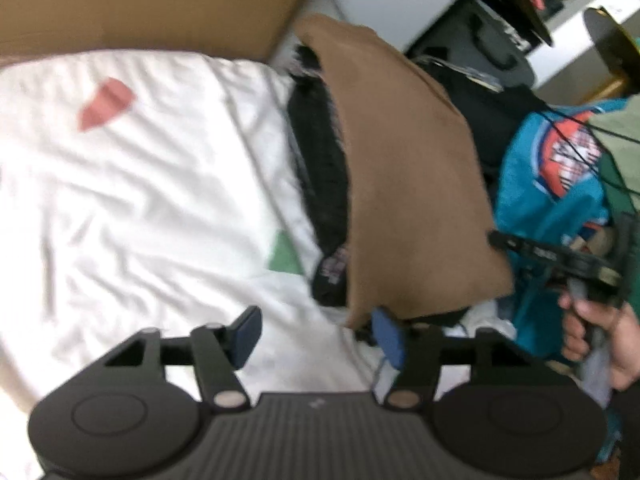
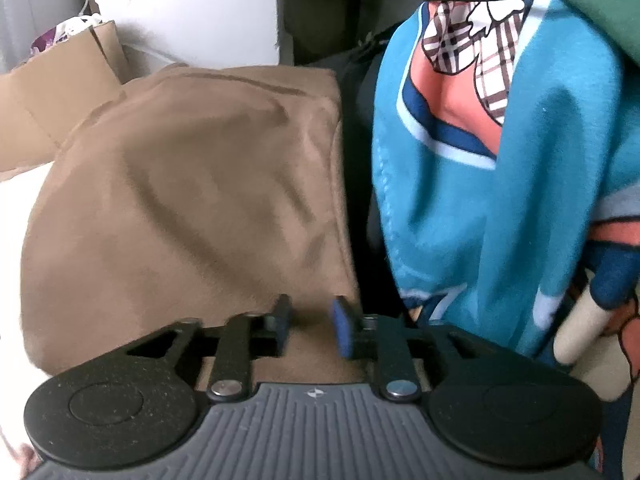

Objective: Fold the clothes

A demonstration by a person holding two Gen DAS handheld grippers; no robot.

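1. Left wrist view: the left gripper (image 1: 316,334) has its jaws spread wide with nothing pinched; white sheet shows through the gap, and the right blue pad (image 1: 387,336) sits just at the lower edge of the brown garment (image 1: 404,184).
2. The brown garment lies as a folded slab, its long left edge running from far to near over a black garment (image 1: 320,176). Left of the brown garment the white bedsheet (image 1: 140,200) spreads broad and mostly bare, with only a red patch (image 1: 105,103) and a green patch (image 1: 285,254) on it.
3. Right of the brown garment the room is crowded: a teal printed blanket (image 1: 540,184), and the right gripper (image 1: 494,240), held in a hand (image 1: 596,336), with its tip at the garment's right edge. A cardboard sheet (image 1: 160,4) bounds the far side.
4. Right wrist view: the right gripper (image 2: 310,322) has its jaws parted over the near edge of the brown garment (image 2: 192,200); brown cloth shows in the gap, though the pads do not visibly press it.
5. The garment's right edge drops into a dark gap; just right of that hangs the teal printed blanket (image 2: 500,200). Left of the garment, cardboard (image 2: 52,104) and a sliver of white sheet (image 2: 16,208).
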